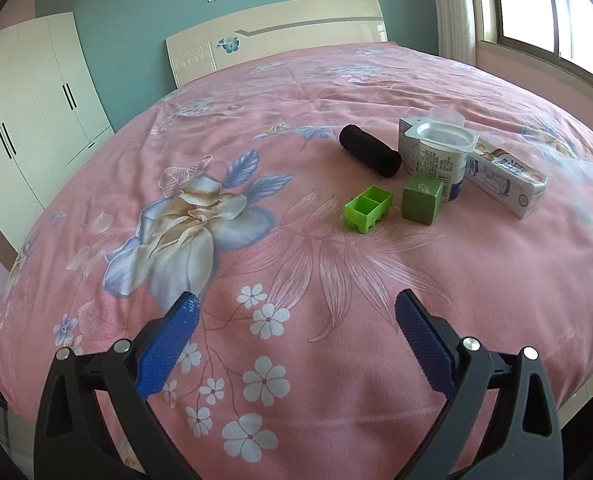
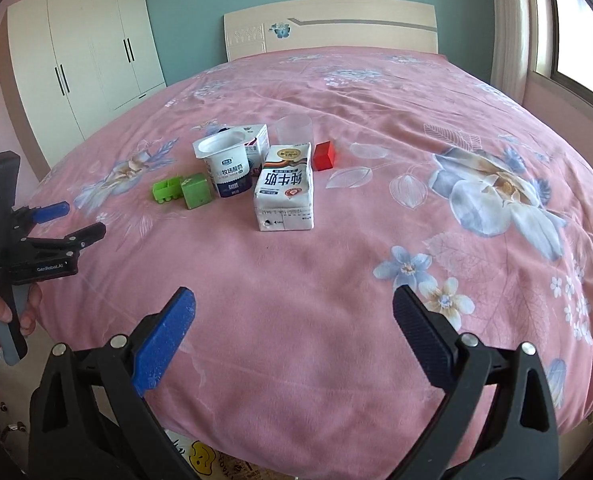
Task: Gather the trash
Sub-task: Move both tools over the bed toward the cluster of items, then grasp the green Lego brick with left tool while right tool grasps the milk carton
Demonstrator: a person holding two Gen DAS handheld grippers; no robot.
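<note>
Both grippers, left (image 1: 296, 312) and right (image 2: 294, 306), hover level over the bed's (image 2: 336, 280) near edge, fingers wide and empty, the milk carton (image 2: 285, 188) and yogurt cup (image 2: 226, 168) lying farther in.

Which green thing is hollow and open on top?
The brighter green tray: it has two open compartments. The darker green cube right beside it is closed all round.
</note>
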